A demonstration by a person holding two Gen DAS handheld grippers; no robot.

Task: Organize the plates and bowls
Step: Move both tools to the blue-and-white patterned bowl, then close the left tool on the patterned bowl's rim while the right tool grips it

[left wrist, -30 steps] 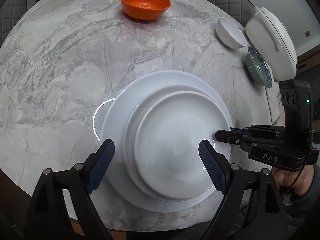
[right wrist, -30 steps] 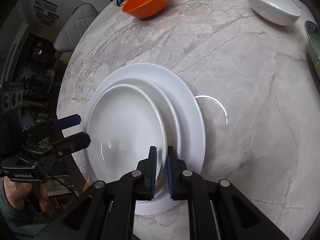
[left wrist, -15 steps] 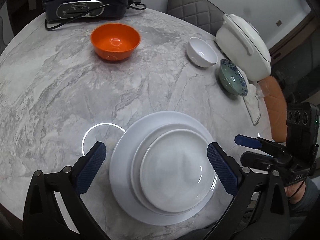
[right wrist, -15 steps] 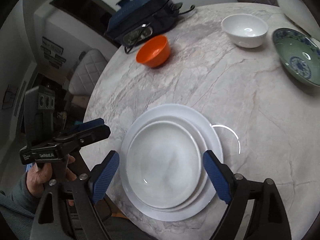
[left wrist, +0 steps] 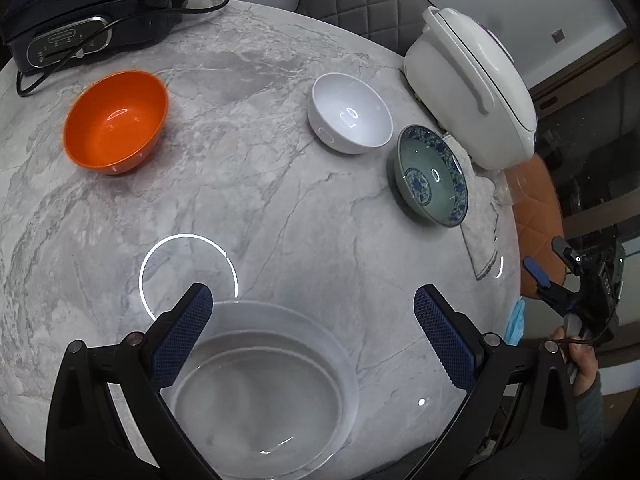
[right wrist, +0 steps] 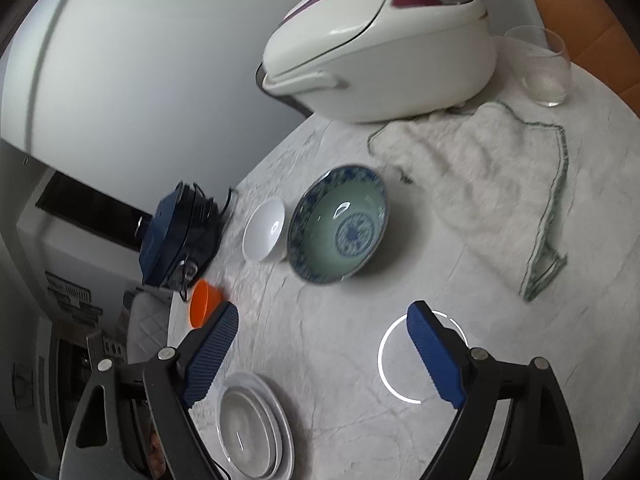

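A stack of white plates lies on the marble table near its front edge, below my open, empty left gripper; it also shows in the right wrist view. An orange bowl, a white bowl and a blue-patterned green bowl stand farther back. My right gripper is open and empty above the table, facing the patterned bowl, with the white bowl and orange bowl to its left. It shows at the left wrist view's right edge.
A white rice cooker stands at the back with a grey cloth and a glass beside it. A dark blue electric grill with its cord sits at the far left. Chairs surround the table.
My right gripper let go of the top plate, opened, and swung right toward the patterned bowl. My left gripper rose and drew back, so the plates now lie low in its view.
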